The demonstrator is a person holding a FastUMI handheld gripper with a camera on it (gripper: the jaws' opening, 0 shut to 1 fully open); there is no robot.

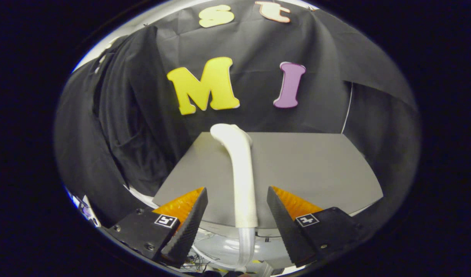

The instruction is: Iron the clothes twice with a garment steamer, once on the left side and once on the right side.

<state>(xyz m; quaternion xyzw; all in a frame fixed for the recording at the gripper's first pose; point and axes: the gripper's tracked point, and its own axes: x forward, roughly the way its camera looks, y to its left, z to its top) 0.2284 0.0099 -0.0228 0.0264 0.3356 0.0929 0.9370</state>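
Tool: the tool (237,215) stood wide open, its fingers either side of the steamer handle without touching it.
Steamer: the white garment steamer (241,169) rose upright between the fingers, above the grey surface (316,169).
Clothes: a dark garment (120,127) hung left of the surface.
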